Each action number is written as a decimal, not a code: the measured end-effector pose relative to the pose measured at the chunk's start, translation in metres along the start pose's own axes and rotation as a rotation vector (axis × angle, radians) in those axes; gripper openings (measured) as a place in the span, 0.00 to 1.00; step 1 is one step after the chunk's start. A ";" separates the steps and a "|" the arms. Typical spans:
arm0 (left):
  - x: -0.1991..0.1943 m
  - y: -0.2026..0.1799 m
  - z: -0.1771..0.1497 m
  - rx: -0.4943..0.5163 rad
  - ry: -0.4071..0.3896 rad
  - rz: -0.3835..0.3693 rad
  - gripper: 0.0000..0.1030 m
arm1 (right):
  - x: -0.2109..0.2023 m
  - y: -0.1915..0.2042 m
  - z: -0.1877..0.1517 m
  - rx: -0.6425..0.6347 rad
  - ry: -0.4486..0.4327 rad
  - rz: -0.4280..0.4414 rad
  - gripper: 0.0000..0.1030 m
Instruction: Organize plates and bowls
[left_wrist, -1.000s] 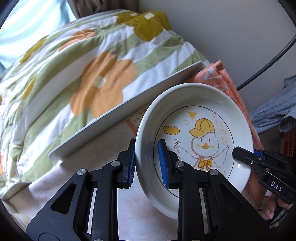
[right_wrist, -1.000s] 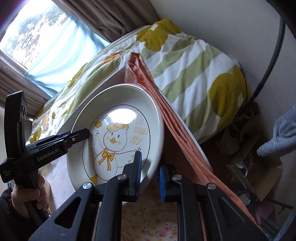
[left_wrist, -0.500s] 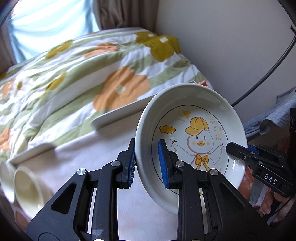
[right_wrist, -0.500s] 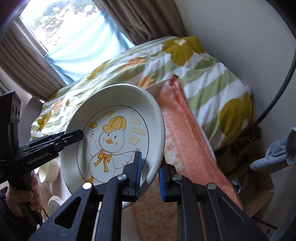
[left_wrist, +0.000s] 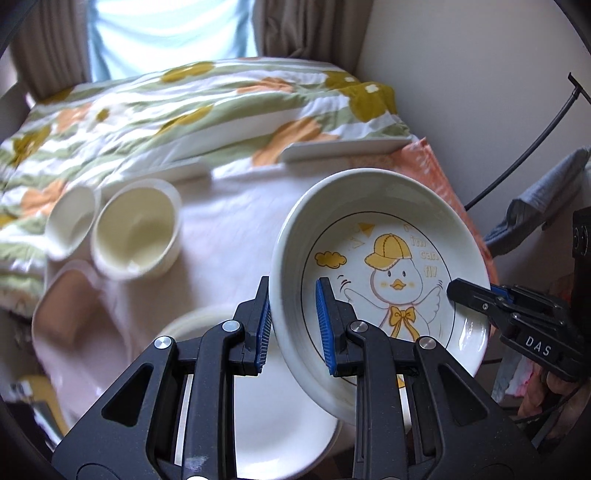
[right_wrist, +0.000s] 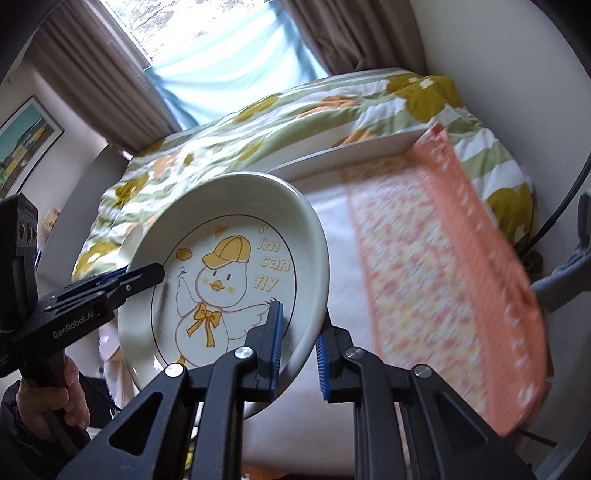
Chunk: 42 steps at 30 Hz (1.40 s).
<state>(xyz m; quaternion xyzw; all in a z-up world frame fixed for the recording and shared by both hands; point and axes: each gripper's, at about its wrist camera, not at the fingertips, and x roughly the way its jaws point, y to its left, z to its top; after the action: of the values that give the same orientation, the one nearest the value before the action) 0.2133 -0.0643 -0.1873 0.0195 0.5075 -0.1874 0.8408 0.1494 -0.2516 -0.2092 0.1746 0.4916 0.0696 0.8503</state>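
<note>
A deep white plate with a yellow-capped duck and the words "i'm can fly" (left_wrist: 388, 280) hangs tilted in the air, held from two sides. My left gripper (left_wrist: 293, 295) is shut on its left rim, one blue pad inside the rim and one outside. My right gripper (right_wrist: 301, 325) is shut on the opposite rim of the duck plate (right_wrist: 229, 280). In the other wrist's view each shows as a black tip: the right gripper (left_wrist: 480, 299) and the left gripper (right_wrist: 147, 275). Below the duck plate lies a plain white plate (left_wrist: 280, 424). Two cream bowls (left_wrist: 138, 232) (left_wrist: 72, 219) stand to the left.
A pink dish (left_wrist: 70, 306) lies at the left front on the white cloth. A long white tray (left_wrist: 347, 149) lies at the back against a flowered quilt (left_wrist: 184, 110). An orange patterned cloth (right_wrist: 443, 277) covers the table's right side. A hand (right_wrist: 48, 402) grips the left handle.
Both grippers have carried the duck plate up and to the left. The bowls, the pink dish and the plain white plate have come into the left wrist view.
</note>
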 end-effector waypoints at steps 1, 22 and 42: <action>-0.003 0.005 -0.008 -0.007 0.004 0.003 0.20 | 0.002 0.007 -0.007 -0.004 0.007 0.006 0.15; 0.003 0.094 -0.119 -0.298 0.029 0.101 0.20 | 0.075 0.079 -0.059 -0.253 0.132 0.062 0.15; 0.024 0.099 -0.129 -0.293 0.051 0.151 0.20 | 0.093 0.096 -0.056 -0.338 0.136 0.026 0.15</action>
<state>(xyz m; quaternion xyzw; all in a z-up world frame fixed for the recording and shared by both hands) 0.1479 0.0492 -0.2861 -0.0604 0.5476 -0.0473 0.8332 0.1533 -0.1220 -0.2755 0.0304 0.5272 0.1737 0.8313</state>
